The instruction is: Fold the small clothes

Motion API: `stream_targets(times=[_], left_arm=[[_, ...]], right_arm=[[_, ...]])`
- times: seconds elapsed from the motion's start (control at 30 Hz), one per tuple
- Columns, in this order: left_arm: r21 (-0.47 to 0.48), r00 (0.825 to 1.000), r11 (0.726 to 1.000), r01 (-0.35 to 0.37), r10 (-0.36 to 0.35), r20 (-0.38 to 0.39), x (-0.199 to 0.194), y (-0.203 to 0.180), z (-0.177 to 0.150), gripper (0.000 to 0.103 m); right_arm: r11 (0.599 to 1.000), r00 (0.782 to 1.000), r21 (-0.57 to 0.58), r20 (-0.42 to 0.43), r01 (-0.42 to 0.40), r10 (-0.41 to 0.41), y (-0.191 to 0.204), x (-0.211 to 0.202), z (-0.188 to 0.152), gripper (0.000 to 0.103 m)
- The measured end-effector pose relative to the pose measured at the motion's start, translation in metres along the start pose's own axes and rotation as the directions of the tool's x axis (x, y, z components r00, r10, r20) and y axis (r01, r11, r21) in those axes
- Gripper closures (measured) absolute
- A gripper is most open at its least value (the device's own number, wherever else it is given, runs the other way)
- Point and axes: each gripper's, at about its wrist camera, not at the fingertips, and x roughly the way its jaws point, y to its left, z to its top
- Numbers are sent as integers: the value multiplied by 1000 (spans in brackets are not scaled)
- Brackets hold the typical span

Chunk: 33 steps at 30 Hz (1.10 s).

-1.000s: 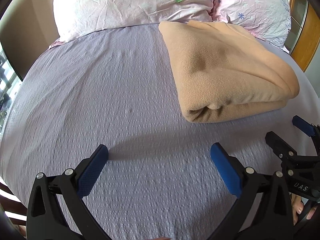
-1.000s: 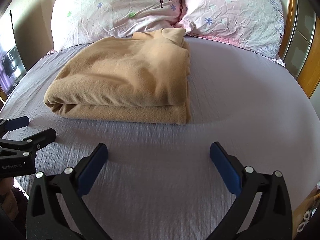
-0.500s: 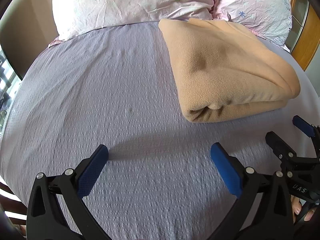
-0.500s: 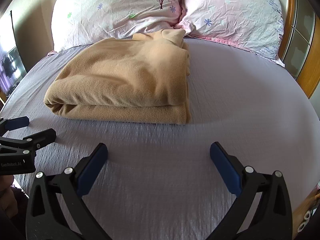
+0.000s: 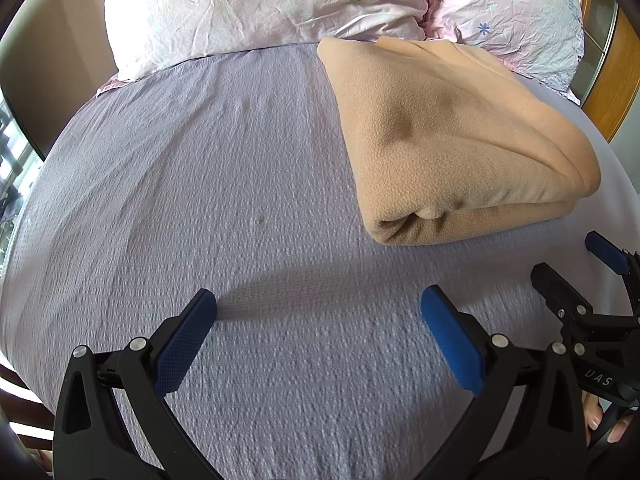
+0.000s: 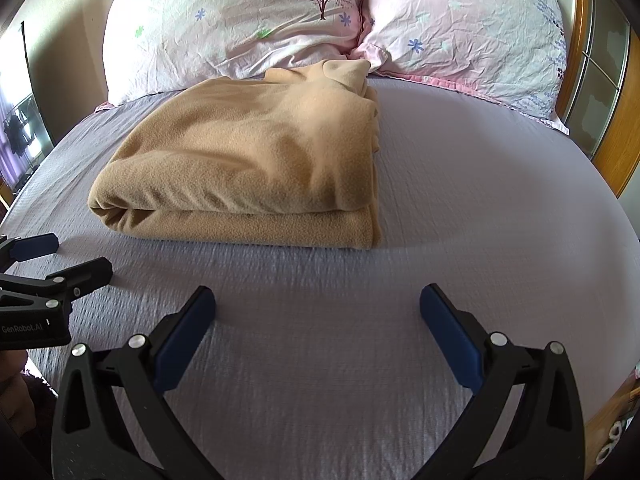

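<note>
Both grippers empty, jaws wide apart: left gripper (image 5: 318,312) and right gripper (image 6: 318,308) hover side by side over bare sheet near the foot edge of the bed (image 6: 500,208), clear of the cloth. Tan fleece garment (image 6: 256,164) lies mid-bed toward the head edge, its far end touching the two pillows (image 6: 248,20); looks already folded into a thick multi-layer bundle, rounded fold at its near-left corner, stacked open edges along the near side and right side. In the left view the same bundle (image 5: 452,144) lies ahead-right of the left claw, near edge just beyond the right claw's tips. Handling guess: soft, light, limp fleece, grippy nap, nothing fragile, but thick so layers will spring back and slide on each other if pinched shallow. If another fold is wanted, I'd take the two near corners, one claw each, biting deep through all layers at the near-left roll and the near-right corner, lift low, carry toward the pillows. Risk: grabbing only the top layer and peeling the stack open, or catching the bedsheet under it. Can't tell garment type, possible collar at the far end
</note>
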Motion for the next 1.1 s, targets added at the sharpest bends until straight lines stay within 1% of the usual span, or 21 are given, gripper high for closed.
stream_targets(times=[1.1], left_arm=[[2, 1000, 1000, -1, 1, -9, -1, 0, 0, 1]], right_arm=[[1000, 1000, 3, 2, 3, -3, 0, 0, -1, 2]])
